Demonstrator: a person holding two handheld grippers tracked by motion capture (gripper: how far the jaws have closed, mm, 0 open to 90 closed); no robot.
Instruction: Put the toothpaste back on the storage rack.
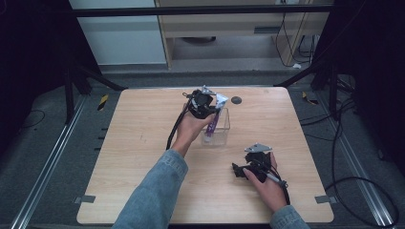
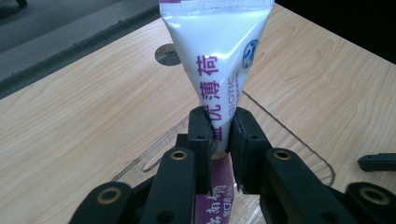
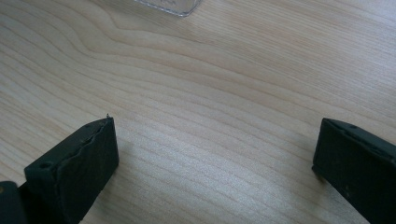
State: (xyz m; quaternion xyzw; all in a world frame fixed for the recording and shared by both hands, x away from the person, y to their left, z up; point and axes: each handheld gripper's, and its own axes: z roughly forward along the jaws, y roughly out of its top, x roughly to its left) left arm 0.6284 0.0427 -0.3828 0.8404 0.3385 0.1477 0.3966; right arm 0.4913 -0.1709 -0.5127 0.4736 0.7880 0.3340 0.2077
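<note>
A white and purple tube (image 2: 219, 56) with printed lettering stands upright, its lower end inside a clear plastic box (image 1: 220, 128) near the table's middle back. My left gripper (image 2: 219, 130) is shut on the tube's middle, pinching it between both pads, directly above the box (image 2: 289, 140). In the high view the left gripper (image 1: 203, 106) hangs over the box's left side with the tube (image 1: 213, 123) slanting down into it. My right gripper (image 1: 237, 169) rests low at the front right of the table, open, its jaws wide apart over bare wood (image 3: 215, 140).
A round dark hole (image 1: 236, 100) lies in the tabletop just behind the box, also seen as a hole (image 2: 167, 55) past the tube. A corner of the clear box (image 3: 170, 5) shows at the top of the right gripper view. Black cables trail on the floor at right.
</note>
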